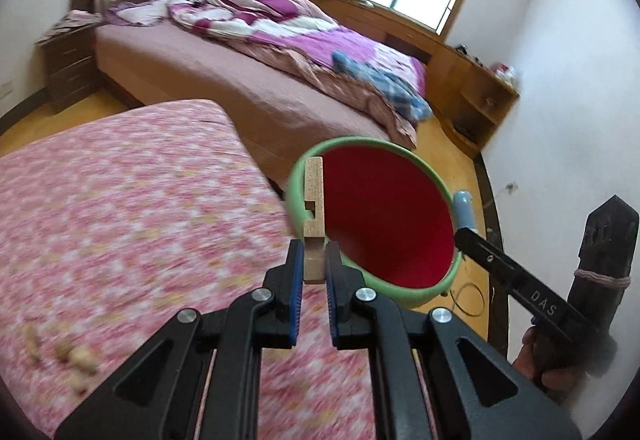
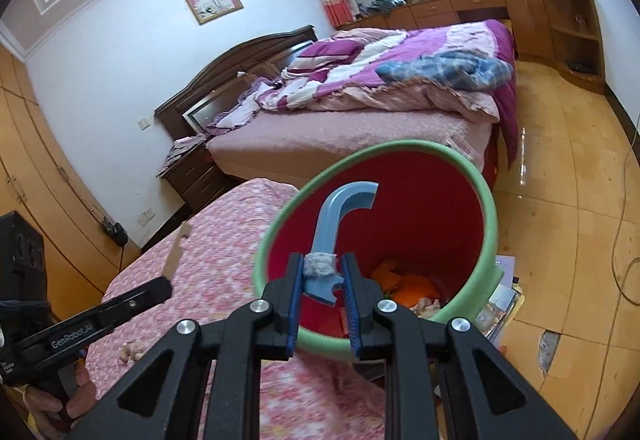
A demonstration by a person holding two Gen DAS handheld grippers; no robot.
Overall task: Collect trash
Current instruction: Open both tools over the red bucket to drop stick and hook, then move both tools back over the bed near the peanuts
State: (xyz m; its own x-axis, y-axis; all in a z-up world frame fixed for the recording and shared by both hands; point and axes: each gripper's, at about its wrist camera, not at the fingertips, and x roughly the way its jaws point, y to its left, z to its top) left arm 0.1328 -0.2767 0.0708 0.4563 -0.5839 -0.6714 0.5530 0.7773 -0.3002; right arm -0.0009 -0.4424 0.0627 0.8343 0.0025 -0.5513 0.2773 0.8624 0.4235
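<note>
While both my tools are loaded, the job I judge to be in hand is the drop into the bin (image 1: pixel 372 220), a red bucket with a soft-looking green rim, tipped so its mouth faces me just off the edge of the surface (image 1: pixel 120 208).

My left tool (image 1: pixel 314 268) pinches the lower end of a wooden strip (image 1: pixel 315 208), a pale, squared, notched offcut standing upright between the blue ribbed pads. Its top sits in front of the bin's near rim, so I would carry it further over the red interior before spreading the pads; let go now, it could clip the rim and fall to the floor.

My right tool (image 2: pixel 322 280) is pressed onto a blue plastic hook (image 2: pixel 340 216) together with a grey-white wad of fluff (image 2: pixel 319 265). The hook is rigid, smooth and curved at the top, already framed by the bin's mouth. The fluff is light and may cling to the ribbed pads, so I would open wide and tilt downward.

Orange scraps (image 2: pixel 408 284) lie at the bin's bottom. On the surface, covered in a pink floral cloth, a few small tan bits (image 1: pixel 76 358) remain, blurred; they look like peanut shells, though I cannot tell for sure.
</note>
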